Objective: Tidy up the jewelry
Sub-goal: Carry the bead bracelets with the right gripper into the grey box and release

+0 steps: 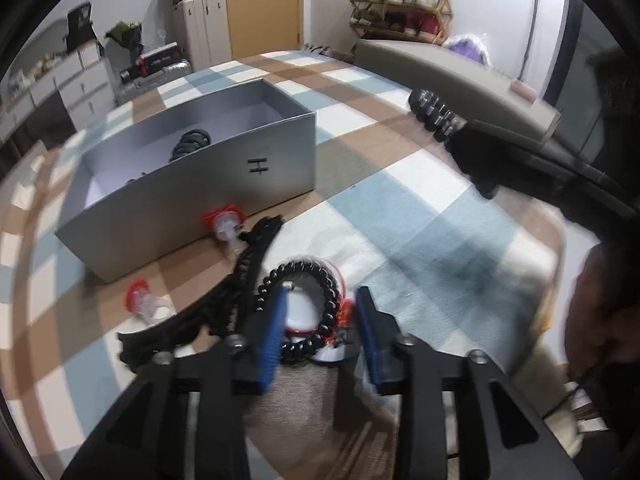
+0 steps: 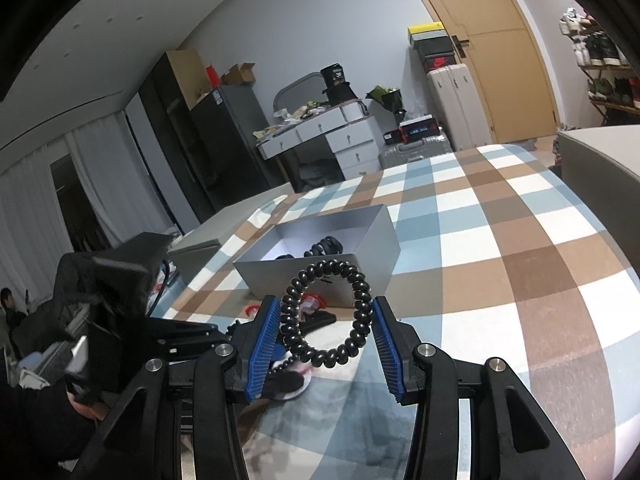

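My right gripper is shut on a black spiral hair tie, held up above the checked cloth; the tie also shows in the left wrist view. My left gripper is open, its blue pads either side of another black spiral tie lying around a white-and-red object on the cloth. The open grey box stands behind, with dark coiled ties inside; it also shows in the right wrist view.
Two clear stoppers with red caps lie in front of the box, beside a black beaded strand. A grey bench runs along the right edge of the checked cloth.
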### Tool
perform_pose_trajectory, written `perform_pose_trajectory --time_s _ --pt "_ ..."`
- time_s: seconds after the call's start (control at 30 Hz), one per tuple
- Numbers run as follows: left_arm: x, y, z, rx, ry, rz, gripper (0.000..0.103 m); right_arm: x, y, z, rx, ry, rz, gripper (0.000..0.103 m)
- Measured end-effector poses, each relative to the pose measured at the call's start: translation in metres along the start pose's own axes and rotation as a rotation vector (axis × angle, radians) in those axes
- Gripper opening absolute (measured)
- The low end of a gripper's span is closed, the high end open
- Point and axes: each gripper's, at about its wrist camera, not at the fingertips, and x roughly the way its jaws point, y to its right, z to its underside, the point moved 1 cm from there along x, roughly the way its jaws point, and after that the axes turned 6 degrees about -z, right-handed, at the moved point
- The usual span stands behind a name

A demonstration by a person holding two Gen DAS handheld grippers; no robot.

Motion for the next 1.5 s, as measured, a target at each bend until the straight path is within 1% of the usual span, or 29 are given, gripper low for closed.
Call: perform_pose_trajectory --time_s 0.03,0.13,0.2,0.23,0.37,0.5,0.63,0.77,0.87,0.97,1.1,1.17,1.27,1.4,1.5 --pt "-0.001 0.0 0.0 -0.002 -0.003 0.013 0.019 -0.001 0.001 0.0 0.002 0.002 0.0 0.046" --pt "-0.004 0.0 -0.001 0.009 -0.001 0.007 0.01 -0.002 0.002 0.001 0.005 0.003 -0.001 0.046" --pt "-0.008 -0.001 -0.002 0.005 0.009 0.018 0.007 -0.003 0.003 0.001 0.009 0.004 -0.001 0.046" --pt "-0.011 -0.003 -0.002 -0.008 0.013 0.035 0.006 -0.003 0.004 0.001 0.012 0.005 -0.003 0.046" --pt "-0.017 -0.007 -0.002 -0.041 0.031 0.078 0.005 -0.005 0.002 0.0 0.011 0.008 -0.006 0.046" --pt "-0.014 -0.008 -0.001 -0.056 0.026 0.107 0.005 -0.002 0.0 0.0 0.007 -0.003 -0.007 0.047" --pt "-0.016 -0.018 -0.001 -0.109 0.041 0.153 0.005 0.0 -0.002 -0.001 0.01 -0.008 -0.011 0.047" --pt "-0.018 -0.027 0.0 -0.153 0.059 0.153 0.005 0.003 -0.004 -0.001 0.005 -0.015 -0.009 0.048" --pt "-0.024 -0.03 0.001 -0.181 0.083 0.177 0.005 0.003 -0.005 -0.003 0.006 -0.014 -0.013 0.048" --pt "-0.035 -0.033 -0.001 -0.197 0.131 0.201 0.005 0.006 -0.009 -0.006 -0.004 -0.016 -0.016 0.047" --pt "-0.047 -0.042 -0.008 -0.223 0.177 0.204 0.005 0.011 -0.015 -0.014 -0.027 -0.02 -0.027 0.046" --pt "-0.054 -0.05 -0.015 -0.244 0.206 0.214 0.005 0.014 -0.018 -0.021 -0.03 -0.021 -0.047 0.046" --pt "-0.062 -0.062 -0.025 -0.253 0.249 0.192 0.005 0.023 -0.021 -0.033 -0.041 -0.023 -0.061 0.046" --pt "-0.063 -0.082 -0.039 -0.273 0.285 0.167 0.005 0.038 -0.023 -0.05 -0.05 -0.032 -0.085 0.046" --pt "-0.055 -0.096 -0.047 -0.302 0.294 0.176 0.005 0.052 -0.025 -0.065 -0.067 -0.038 -0.096 0.046"
